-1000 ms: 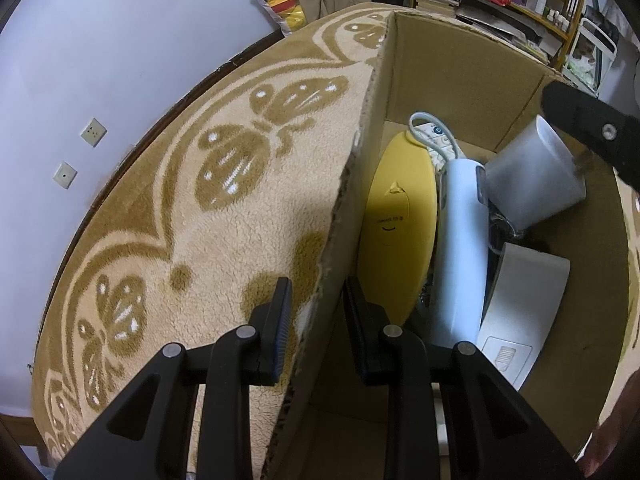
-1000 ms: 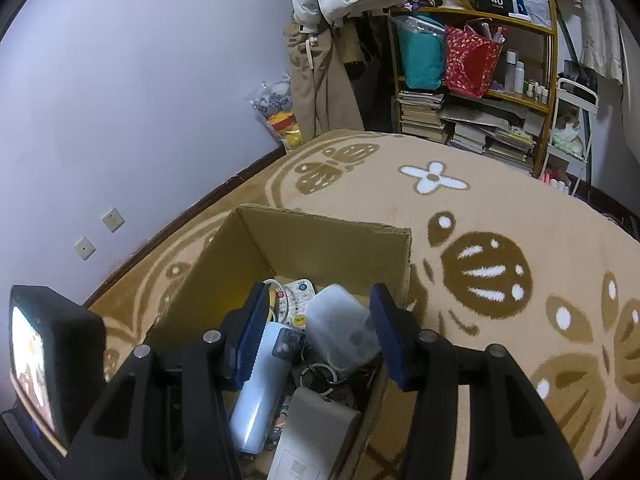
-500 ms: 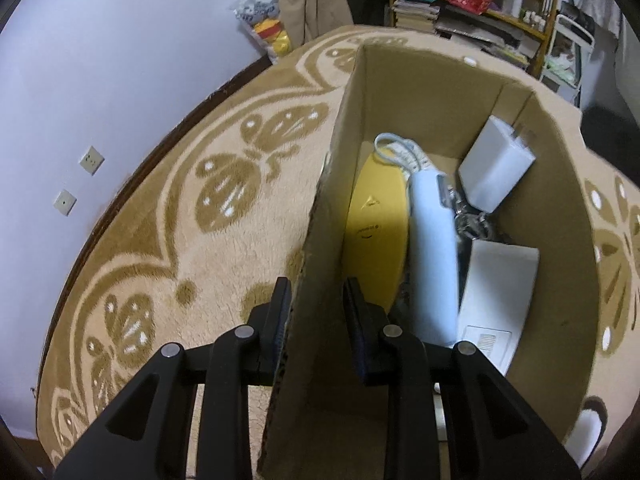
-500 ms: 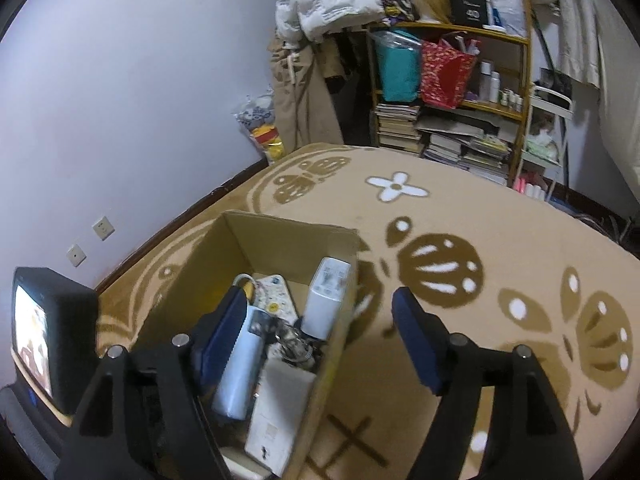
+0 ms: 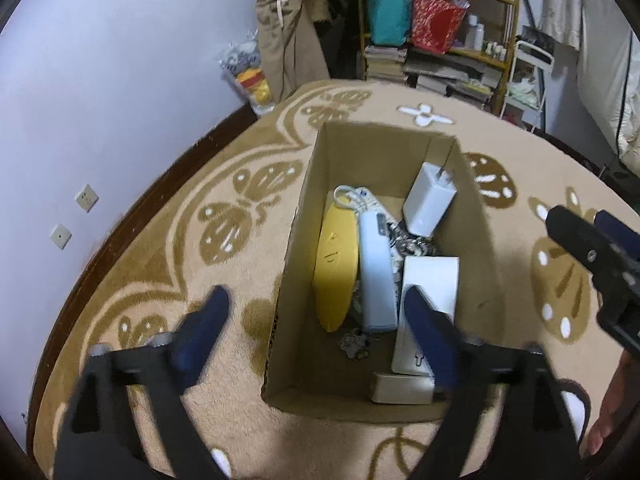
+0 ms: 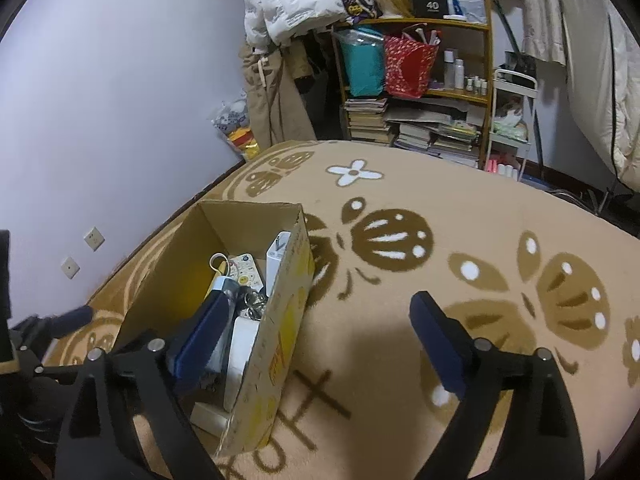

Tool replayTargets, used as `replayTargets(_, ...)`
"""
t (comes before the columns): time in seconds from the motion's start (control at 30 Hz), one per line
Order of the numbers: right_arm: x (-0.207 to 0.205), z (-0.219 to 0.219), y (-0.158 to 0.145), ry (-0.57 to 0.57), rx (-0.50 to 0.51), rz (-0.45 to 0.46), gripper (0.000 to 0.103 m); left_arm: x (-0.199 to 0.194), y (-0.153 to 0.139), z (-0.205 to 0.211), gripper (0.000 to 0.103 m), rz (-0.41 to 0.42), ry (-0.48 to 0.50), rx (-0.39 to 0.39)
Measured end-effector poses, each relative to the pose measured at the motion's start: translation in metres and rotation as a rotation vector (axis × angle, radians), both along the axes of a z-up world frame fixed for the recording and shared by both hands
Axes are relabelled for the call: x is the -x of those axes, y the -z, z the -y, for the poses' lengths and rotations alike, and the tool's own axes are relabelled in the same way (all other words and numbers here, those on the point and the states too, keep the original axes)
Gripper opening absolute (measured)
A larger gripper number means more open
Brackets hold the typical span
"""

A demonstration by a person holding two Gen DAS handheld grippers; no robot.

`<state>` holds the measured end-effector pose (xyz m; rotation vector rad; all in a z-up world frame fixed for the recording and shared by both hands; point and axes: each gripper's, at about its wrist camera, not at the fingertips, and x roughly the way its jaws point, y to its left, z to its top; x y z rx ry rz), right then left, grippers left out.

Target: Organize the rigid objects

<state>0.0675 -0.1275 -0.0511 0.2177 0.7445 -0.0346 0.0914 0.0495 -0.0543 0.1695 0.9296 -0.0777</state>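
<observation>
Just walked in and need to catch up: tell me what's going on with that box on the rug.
A person is tidying hard items into a cardboard box on the patterned rug, using a handheld gripper in each hand. The box holds a yellow oval piece, a pale blue device, a white charger, a remote and flat white boxes. The left gripper and right gripper are both opening and hold nothing; each straddles a side wall of the box without pressing on it.

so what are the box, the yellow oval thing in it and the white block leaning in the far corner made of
Box: corrugated cardboard, matte brown; fluted edge shows along its near left rim.
Yellow oval thing: probably hard plastic, smooth with a soft sheen and a moulded mark; hard to be sure.
White block: likely moulded plastic, smooth satin white with rounded corners and what look like metal prongs on top.
</observation>
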Motion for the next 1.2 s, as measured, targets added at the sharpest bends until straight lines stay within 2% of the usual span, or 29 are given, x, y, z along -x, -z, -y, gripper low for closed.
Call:
replayTargets(0.07, 0.006, 0.002, -0.002, 0.009, -0.001, 0.009, 0.103, 0.008, -0.01, 0.0, 0.097, 0.044, 0.011, 0.009)
replayTargets(0.27, 0.031, 0.006, -0.015, 0.023, 0.02, 0.065, 0.103, 0.03, -0.039, -0.002, 0.1, 0.136, 0.049, 0.046)
replayTargets(0.6, 0.064, 0.016, -0.033, 0.049, 0.026, 0.118, 0.103, 0.069, -0.071, -0.009, 0.101, 0.233, 0.042, 0.057)
replayTargets(0.83, 0.087, 0.019, -0.038, 0.059, 0.033, 0.15, 0.103, 0.098, -0.084, -0.013, 0.101, 0.306, 0.067, 0.078)
replayTargets(1.0, 0.1, 0.018, -0.038, 0.062, 0.046, 0.183, 0.103, 0.112, -0.085, -0.012, 0.101, 0.337, 0.059, 0.063)
replayTargets(1.2, 0.111, 0.02, -0.035, 0.069, 0.038, 0.209, 0.103, 0.114, -0.084, -0.007, 0.101, 0.34, 0.055, 0.049)
